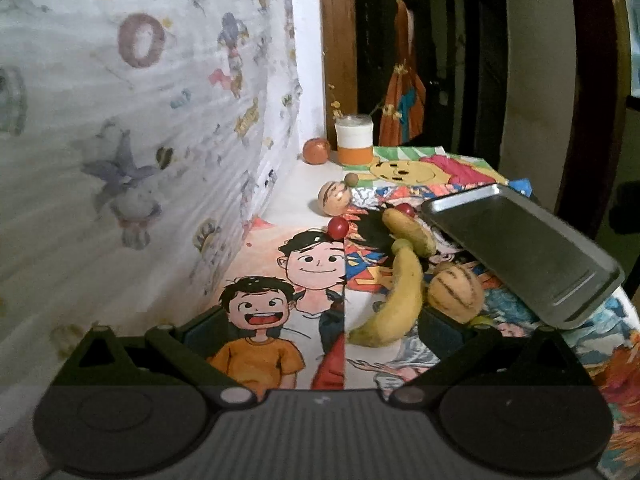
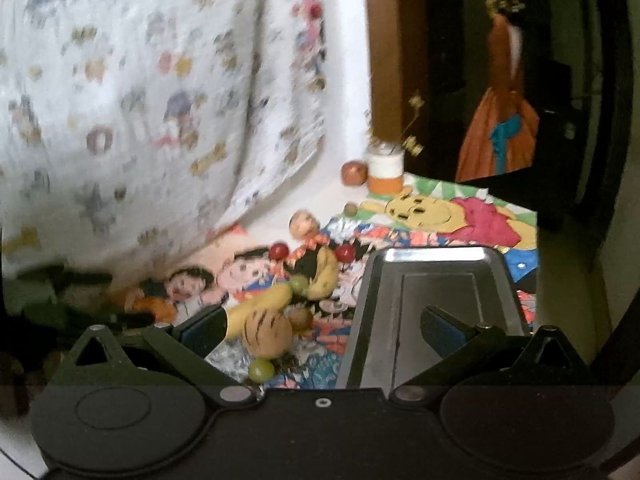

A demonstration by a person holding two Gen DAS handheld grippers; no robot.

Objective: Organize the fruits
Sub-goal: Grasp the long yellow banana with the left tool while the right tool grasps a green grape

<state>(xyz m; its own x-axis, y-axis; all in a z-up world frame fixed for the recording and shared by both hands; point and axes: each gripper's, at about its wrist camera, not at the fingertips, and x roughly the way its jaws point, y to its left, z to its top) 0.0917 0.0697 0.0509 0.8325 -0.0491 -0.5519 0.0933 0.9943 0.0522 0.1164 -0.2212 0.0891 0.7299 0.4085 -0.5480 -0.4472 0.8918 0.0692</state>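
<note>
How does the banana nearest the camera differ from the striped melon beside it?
The banana is long, curved and plain yellow; the melon is round, pale and marked with dark stripes. The banana lies stretched along the mat; the melon sits nearer the metal tray. Both lie loose on the mat, outside the tray.

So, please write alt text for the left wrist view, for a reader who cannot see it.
The open left gripper hovers over a cartoon-printed tablecloth, empty. Ahead lie two bananas, a striped melon and a metal tray with one side raised.
</note>
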